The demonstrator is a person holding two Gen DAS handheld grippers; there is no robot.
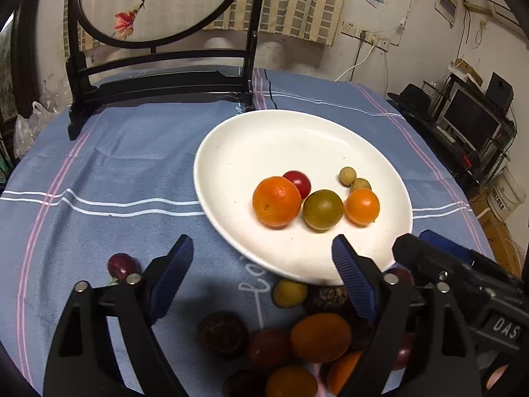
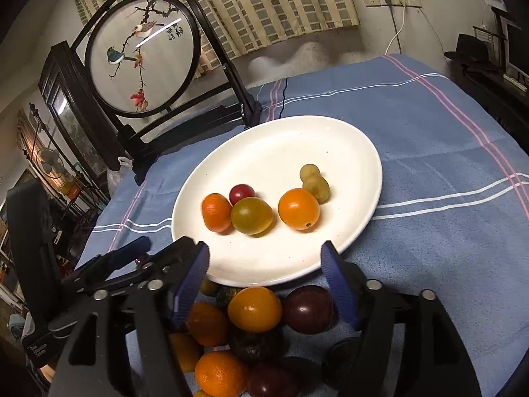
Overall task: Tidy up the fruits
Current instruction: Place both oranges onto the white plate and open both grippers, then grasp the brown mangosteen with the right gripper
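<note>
A white plate point(image 1: 264, 145) point(image 2: 274, 152) on the blue cloth holds several fruits: an orange point(image 1: 276, 201) point(image 2: 216, 212), a red cherry tomato point(image 1: 297, 183) point(image 2: 242, 193), a green-brown fruit point(image 1: 322, 209) point(image 2: 252, 215), a small orange point(image 1: 362, 206) point(image 2: 299, 209) and two small longans point(image 1: 347, 176) point(image 2: 314, 182). A pile of loose fruits point(image 1: 317, 337) point(image 2: 254, 311) lies on the cloth in front of the plate. My left gripper point(image 1: 263, 258) is open and empty above the pile. My right gripper point(image 2: 264, 258) is open and empty over the pile, beside the left one.
A black-framed round embroidered screen point(image 1: 155, 3) point(image 2: 142, 56) stands at the back of the table. A single dark red fruit point(image 1: 121, 266) lies on the cloth to the left. The table edge and shelves with electronics point(image 1: 469, 119) are on the right.
</note>
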